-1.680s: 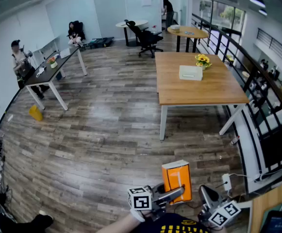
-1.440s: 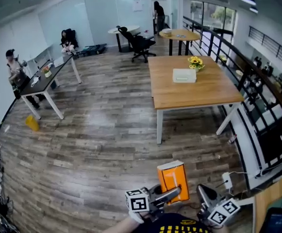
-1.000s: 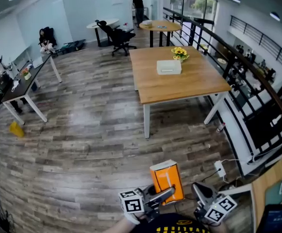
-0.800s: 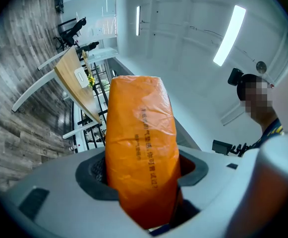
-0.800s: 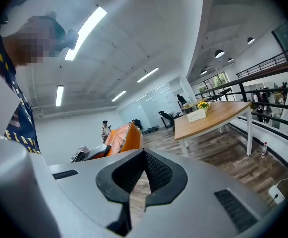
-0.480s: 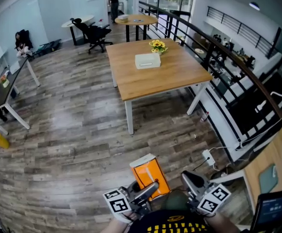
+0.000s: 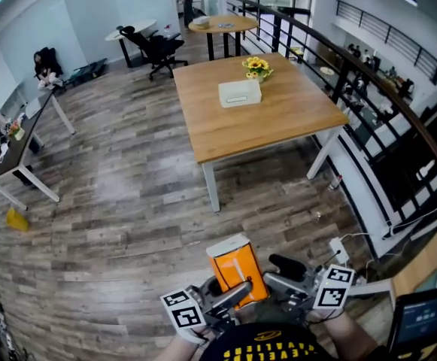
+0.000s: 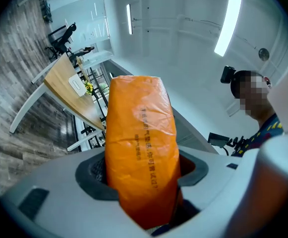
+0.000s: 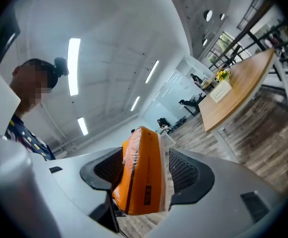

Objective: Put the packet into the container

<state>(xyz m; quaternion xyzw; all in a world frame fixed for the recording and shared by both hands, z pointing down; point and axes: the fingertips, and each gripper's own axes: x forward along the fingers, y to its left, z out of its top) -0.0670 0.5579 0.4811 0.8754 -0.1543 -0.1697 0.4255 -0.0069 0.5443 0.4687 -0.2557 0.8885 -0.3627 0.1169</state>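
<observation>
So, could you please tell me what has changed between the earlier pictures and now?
The right gripper has swung in from the lower right toward the orange packet, and its jaws have just been opening. The packet now stands between them, not yet gripped. The left gripper stays clamped on the packet as before.

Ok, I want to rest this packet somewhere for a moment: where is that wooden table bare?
The wooden table is bare across its near half, from the white box to the front edge, and in the strips either side of the box. Only the far middle is taken: the box and the yellow flowers stand close together there.
</observation>
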